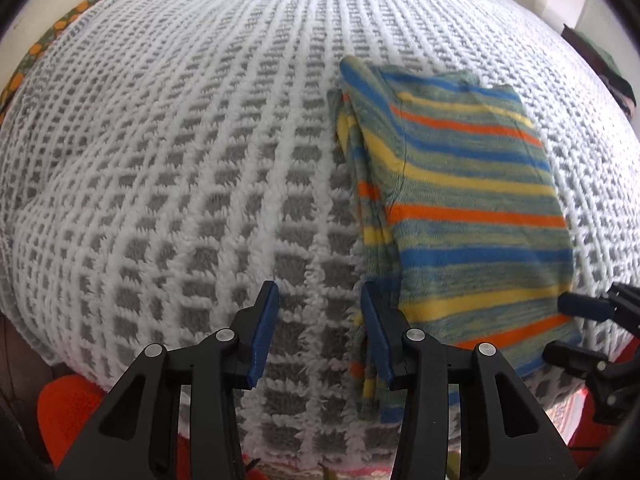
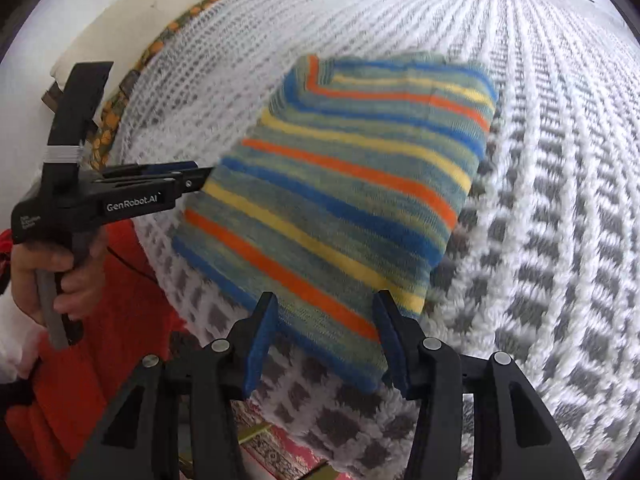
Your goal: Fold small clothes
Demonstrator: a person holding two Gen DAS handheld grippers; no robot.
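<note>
A white-and-grey waffle-pattern blanket (image 1: 168, 168) covers the bed. On it, near the front edge, lies a folded striped knit garment (image 1: 472, 208), flat. The left gripper (image 1: 320, 332) stands released, empty, at the garment's left edge. The right gripper (image 2: 326, 340) stands released over the garment's near corner.

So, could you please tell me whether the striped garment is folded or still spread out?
Folded: the striped garment lies as a compact rectangle on the blanket, with stacked layers showing along its left edge.
</note>
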